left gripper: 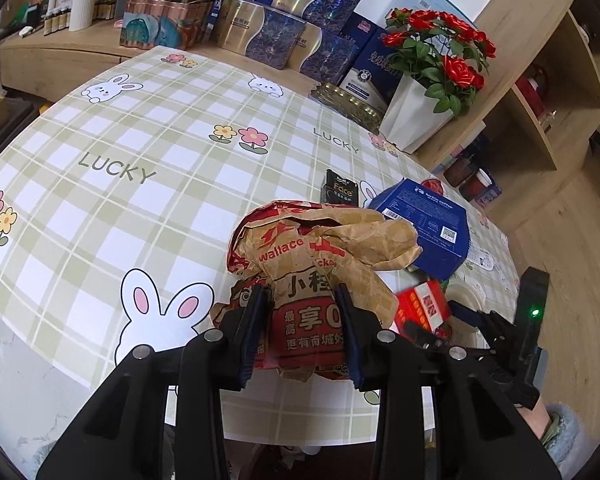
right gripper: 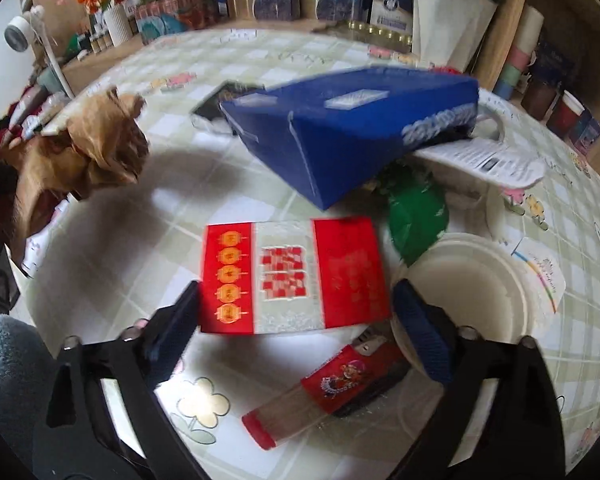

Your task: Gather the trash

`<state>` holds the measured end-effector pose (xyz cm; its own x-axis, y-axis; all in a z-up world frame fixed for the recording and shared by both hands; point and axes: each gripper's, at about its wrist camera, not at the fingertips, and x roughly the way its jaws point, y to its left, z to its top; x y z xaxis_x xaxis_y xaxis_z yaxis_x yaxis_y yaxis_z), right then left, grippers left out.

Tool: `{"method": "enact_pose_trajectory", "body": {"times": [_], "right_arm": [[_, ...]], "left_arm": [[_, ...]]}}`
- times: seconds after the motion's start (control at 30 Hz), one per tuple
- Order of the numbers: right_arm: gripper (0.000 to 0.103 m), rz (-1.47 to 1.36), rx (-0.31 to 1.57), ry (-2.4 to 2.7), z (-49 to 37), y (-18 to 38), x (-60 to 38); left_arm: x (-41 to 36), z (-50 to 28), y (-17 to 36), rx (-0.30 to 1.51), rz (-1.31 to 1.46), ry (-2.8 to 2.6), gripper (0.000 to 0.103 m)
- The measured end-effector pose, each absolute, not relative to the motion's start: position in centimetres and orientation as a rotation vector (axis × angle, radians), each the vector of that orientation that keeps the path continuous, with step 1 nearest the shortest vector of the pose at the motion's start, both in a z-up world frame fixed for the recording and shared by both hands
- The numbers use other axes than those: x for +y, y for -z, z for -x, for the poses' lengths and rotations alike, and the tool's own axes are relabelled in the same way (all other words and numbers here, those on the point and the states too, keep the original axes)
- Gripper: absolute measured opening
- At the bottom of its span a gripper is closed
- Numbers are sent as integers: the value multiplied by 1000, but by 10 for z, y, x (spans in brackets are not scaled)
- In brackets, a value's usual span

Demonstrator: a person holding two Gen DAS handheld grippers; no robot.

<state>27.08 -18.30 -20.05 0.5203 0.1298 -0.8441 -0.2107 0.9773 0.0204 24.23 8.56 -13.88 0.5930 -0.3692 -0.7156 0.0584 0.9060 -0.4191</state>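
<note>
Left hand-held gripper (left gripper: 302, 300) pinched a crumpled brown paper takeaway bag (left gripper: 320, 256) printed in red, its two blue-padded fingers pressed against the bag's sides just above the near edge of the worktop (left gripper: 148, 120), which wore a green checked cloth with rabbits and flowers. Right hand-held gripper (right gripper: 296, 312), its jaws spread wide, hovered over a flat red and silver packet (right gripper: 294, 276) that lay between its fingers with neither pad touching it. A red lighter (right gripper: 332, 384) lay on the cloth nearest the right wrist camera, just below the packet, with a stack of white paper bowls (right gripper: 496, 280) to its right. Beyond the packet a blue carton (right gripper: 352, 132) sat tilted over a green wrapper (right gripper: 416, 216) and a white printed pouch (right gripper: 492, 160). Farther back, a small black packet (left gripper: 338, 192) lay on the cloth, and red artificial roses (left gripper: 436, 48) in a white vase stood at the worktop's far edge.
</note>
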Motion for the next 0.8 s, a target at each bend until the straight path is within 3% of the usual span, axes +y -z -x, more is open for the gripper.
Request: {"method": "enact_pose_trajectory", "body": {"times": [0.4, 0.8], "right_arm": [[88, -19, 874, -231, -233, 157, -194], [88, -185, 909, -156, -216, 162, -236]], "left_arm": [[87, -221, 124, 883, 375, 272, 35], [84, -194, 122, 881, 406, 297, 35]]}}
